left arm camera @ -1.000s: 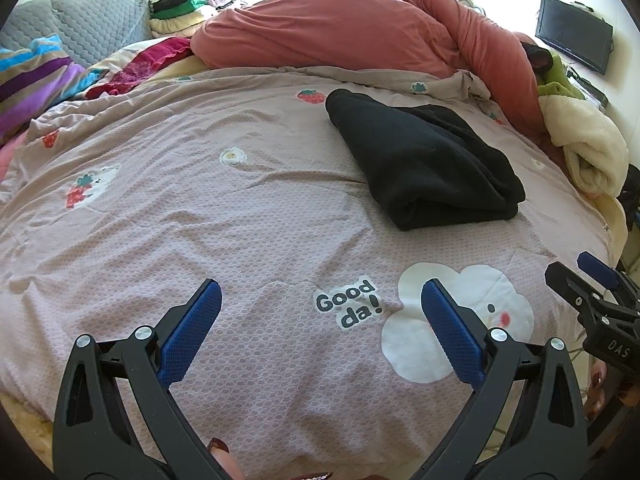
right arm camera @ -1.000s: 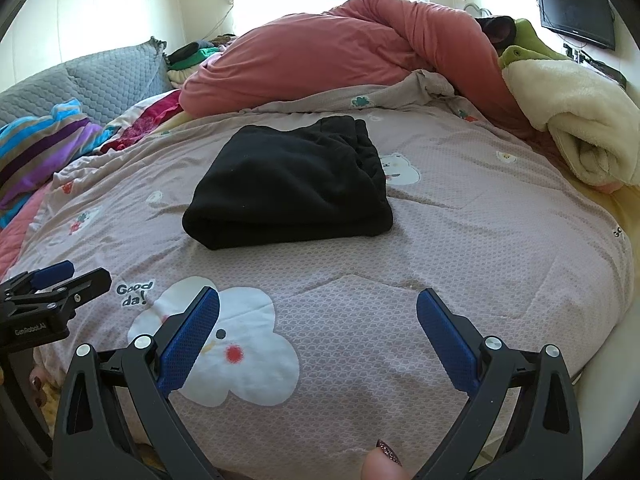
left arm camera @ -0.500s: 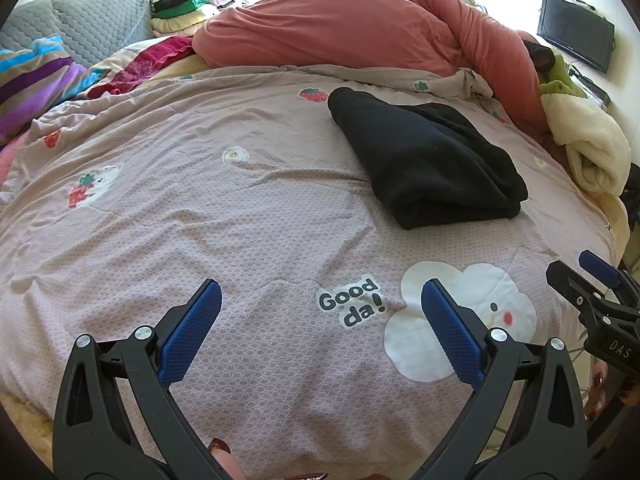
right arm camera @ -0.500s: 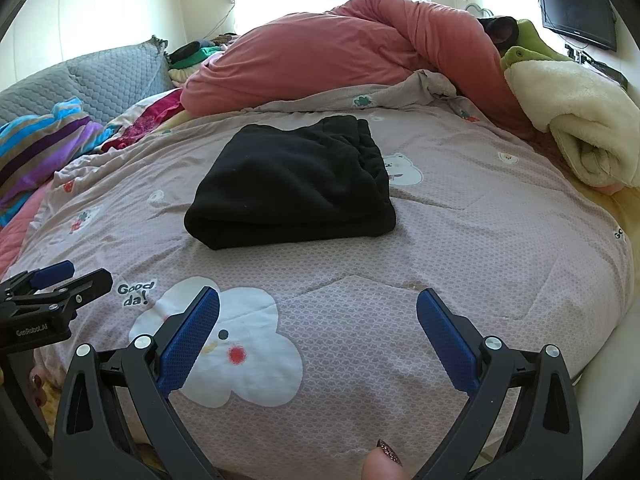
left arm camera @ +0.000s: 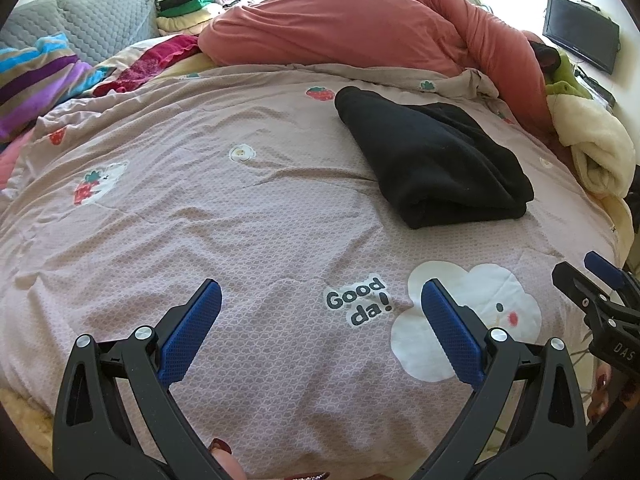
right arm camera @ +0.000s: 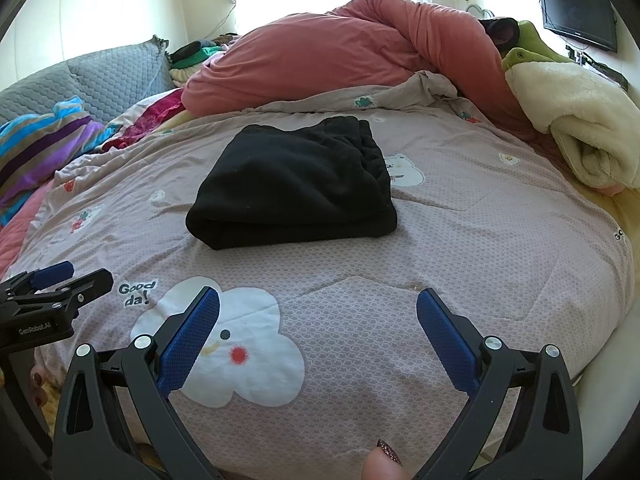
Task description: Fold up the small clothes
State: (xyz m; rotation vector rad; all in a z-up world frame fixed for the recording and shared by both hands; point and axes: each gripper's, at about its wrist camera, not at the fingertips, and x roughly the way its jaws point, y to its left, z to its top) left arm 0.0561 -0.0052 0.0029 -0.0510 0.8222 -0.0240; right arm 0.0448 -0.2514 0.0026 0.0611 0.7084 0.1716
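While both grippers' jaws gape wide, folded black garment [right arm camera: 294, 184] well beyond them.

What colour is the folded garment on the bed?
Plain black folded garment, no pattern visible; the right wrist view shows it best.

The bed is spread with a mauve patterned cover [right arm camera: 480, 240]. On it lies 1 folded black garment [right arm camera: 296, 184] — just beyond the white cloud print [right arm camera: 240, 352]. Behind the garment sits a heaped salmon duvet [right arm camera: 328, 60]; to its right, a rolled cream blanket [right arm camera: 576, 120].
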